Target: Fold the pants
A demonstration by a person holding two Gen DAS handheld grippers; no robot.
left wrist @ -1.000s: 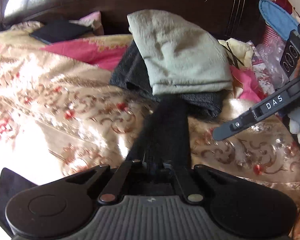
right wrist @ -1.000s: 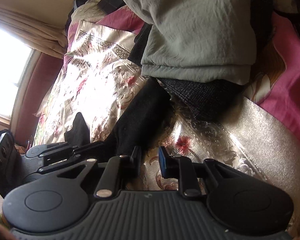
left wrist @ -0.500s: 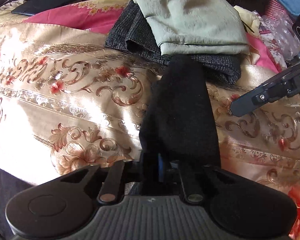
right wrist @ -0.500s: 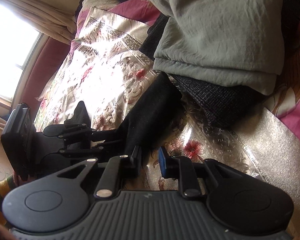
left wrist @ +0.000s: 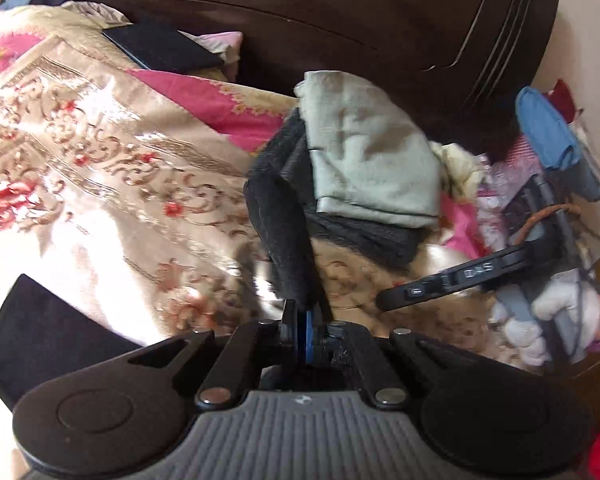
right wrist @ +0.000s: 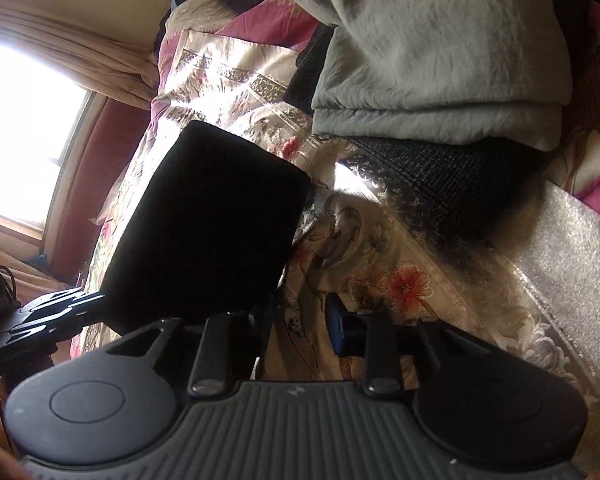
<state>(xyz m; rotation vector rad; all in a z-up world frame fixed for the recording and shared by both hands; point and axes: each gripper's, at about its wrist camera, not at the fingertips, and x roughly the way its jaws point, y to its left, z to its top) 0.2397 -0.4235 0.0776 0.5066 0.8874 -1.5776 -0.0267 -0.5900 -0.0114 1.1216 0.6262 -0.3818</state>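
The black pants [left wrist: 284,236] hang from my left gripper [left wrist: 306,330], which is shut on their edge and holds them lifted above the bedspread. More black cloth [left wrist: 48,332] lies at the lower left. In the right wrist view the pants [right wrist: 208,224] show as a dark folded panel held up by the left gripper [right wrist: 60,312]. My right gripper [right wrist: 300,324] is open and empty beside the pants, over the bedspread; it also shows in the left wrist view [left wrist: 384,302] at the right.
A stack of folded clothes, pale green [left wrist: 372,160] on dark grey [left wrist: 364,232], lies by the dark headboard [left wrist: 380,20]. The floral bedspread [left wrist: 100,184] spreads left. Clutter [left wrist: 548,136] sits at the right. A window [right wrist: 24,128] is far left.
My left gripper has lifted and drawn back with the pants, which now hang folded over instead of stretching to the stack. The right gripper stays open nearby.
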